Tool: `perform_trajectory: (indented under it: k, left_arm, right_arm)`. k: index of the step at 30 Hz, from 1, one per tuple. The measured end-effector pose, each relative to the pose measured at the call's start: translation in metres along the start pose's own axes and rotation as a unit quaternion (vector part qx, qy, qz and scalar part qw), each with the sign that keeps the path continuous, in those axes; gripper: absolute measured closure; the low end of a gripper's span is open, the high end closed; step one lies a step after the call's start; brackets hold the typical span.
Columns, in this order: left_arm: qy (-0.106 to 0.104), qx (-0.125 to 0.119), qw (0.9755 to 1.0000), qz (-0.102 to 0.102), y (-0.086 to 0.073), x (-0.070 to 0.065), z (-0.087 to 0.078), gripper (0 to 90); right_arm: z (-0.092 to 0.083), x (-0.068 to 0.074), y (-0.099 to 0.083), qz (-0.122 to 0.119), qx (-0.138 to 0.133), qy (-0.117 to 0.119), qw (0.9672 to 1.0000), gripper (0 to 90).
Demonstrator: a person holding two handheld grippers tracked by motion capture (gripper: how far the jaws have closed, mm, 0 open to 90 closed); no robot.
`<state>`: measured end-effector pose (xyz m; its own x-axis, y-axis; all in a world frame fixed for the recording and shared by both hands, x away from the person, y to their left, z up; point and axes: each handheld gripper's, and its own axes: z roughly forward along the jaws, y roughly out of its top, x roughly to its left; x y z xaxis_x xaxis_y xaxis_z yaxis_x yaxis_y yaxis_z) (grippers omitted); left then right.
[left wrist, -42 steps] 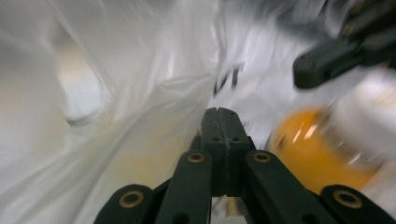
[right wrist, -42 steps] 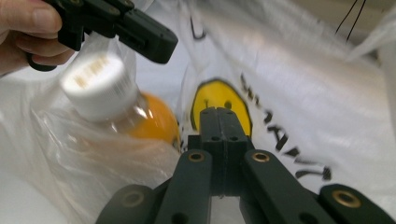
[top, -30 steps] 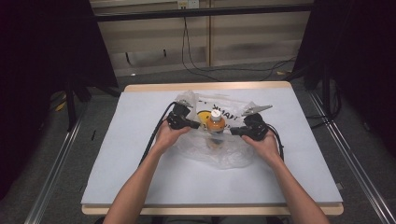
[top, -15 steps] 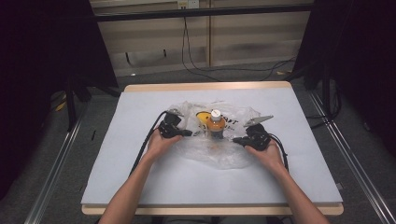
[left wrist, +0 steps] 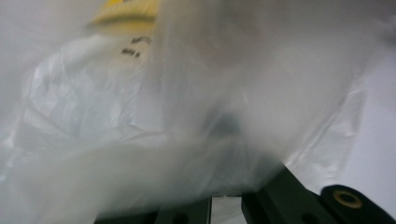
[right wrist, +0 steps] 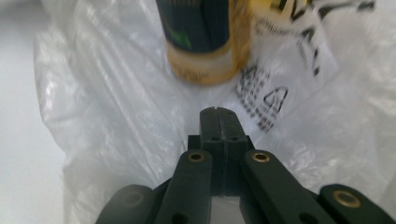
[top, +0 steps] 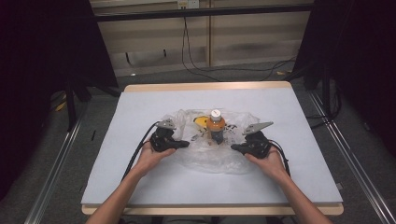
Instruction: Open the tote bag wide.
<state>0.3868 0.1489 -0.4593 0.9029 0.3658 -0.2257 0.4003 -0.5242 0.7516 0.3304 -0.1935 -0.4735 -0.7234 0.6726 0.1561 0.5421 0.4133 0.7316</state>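
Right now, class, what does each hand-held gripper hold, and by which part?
The left hand-held gripper pinches the plastic bag by its left edge. The right hand-held gripper is shut at the bag's right edge; whether film is caught cannot be told.

Left gripper view: blurred clear plastic bag [left wrist: 196, 116] drapes over the jaws, tips hidden; whether film is pinched between them cannot be told. Yellow print [left wrist: 126, 11] cut by top edge, unreadable. Right gripper view: bottle [right wrist: 205, 42] cut off at top, label blurred; bag lettering [right wrist: 266, 100] illegible.
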Motion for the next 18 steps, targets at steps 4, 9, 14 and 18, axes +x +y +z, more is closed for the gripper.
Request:
perform_trajectory:
  k: [4,9,14,18]
  left_arm:
    - [-0.002,-0.029,0.9995,0.011,0.005,-0.013,-0.013,90.0]
    - [-0.007,-0.050,0.9984,0.026,0.015,-0.027,-0.017,90.0]
    - [-0.016,-0.060,0.9971,0.044,0.029,-0.043,-0.016,90.0]
    - [-0.014,-0.049,0.9968,0.062,0.043,-0.052,-0.012,90.0]
  right_arm:
    - [-0.014,0.003,0.012,-0.006,-0.035,-0.002,0.9994,90.0]
    - [-0.034,0.006,0.027,-0.010,-0.070,-0.004,0.9975,90.0]
    - [-0.050,0.007,0.043,-0.017,-0.081,-0.009,0.9965,90.0]
    - [-0.059,0.008,0.060,-0.033,-0.077,-0.011,0.9964,90.0]
